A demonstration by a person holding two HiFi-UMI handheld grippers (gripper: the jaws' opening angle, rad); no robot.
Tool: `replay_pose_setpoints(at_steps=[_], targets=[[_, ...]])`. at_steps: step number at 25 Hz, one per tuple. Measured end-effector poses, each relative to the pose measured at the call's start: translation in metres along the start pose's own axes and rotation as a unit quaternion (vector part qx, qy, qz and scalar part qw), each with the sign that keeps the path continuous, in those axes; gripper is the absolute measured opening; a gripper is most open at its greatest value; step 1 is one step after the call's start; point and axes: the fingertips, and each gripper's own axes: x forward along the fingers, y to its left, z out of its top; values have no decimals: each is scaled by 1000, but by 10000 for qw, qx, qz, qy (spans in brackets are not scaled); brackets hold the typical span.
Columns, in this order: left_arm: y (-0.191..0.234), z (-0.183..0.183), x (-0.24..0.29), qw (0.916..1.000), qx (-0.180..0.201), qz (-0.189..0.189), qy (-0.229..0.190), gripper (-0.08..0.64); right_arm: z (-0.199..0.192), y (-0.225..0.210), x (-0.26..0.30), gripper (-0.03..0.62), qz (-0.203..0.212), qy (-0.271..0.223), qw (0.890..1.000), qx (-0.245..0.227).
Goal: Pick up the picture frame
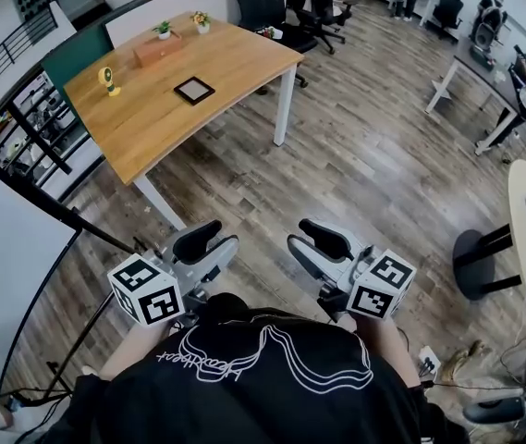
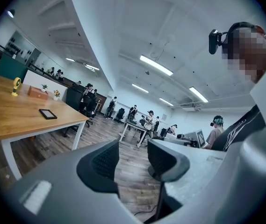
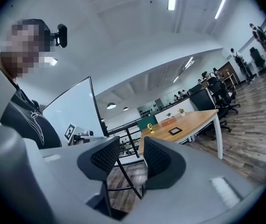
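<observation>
A small black picture frame (image 1: 194, 90) lies flat near the middle of a wooden table (image 1: 142, 128), far ahead of me; it also shows as the frame (image 2: 48, 114) in the left gripper view and the frame (image 3: 175, 130) in the right gripper view. My left gripper (image 1: 209, 240) and right gripper (image 1: 311, 236) are held close to my body over the floor, well short of the table. Both stand open with nothing between their jaws, as the left gripper (image 2: 132, 158) and the right gripper (image 3: 131, 157) show in their own views.
On the table's far side stand a yellow fan-like object (image 1: 108, 80), a wooden box (image 1: 158, 49) and two small potted plants (image 1: 200, 18). Office chairs (image 1: 318, 7) stand behind the table. A black railing (image 1: 31, 137) runs at the left. Other desks and people (image 2: 149, 122) are further off.
</observation>
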Motion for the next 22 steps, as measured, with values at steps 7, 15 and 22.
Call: replay_pose_setpoints(at_steps=[7,15,22], targets=[[43,2,8,9996,13,271,-23,281,-3,-41,19,255,-368,24,9993,99],[138,16,47,9989,-165,416,111,337,-1,-112,86,278,-714,319,9965,307],[257,62,85,9976,-486,466,183,339,22,-181,194,284,-733,680,9942,403]])
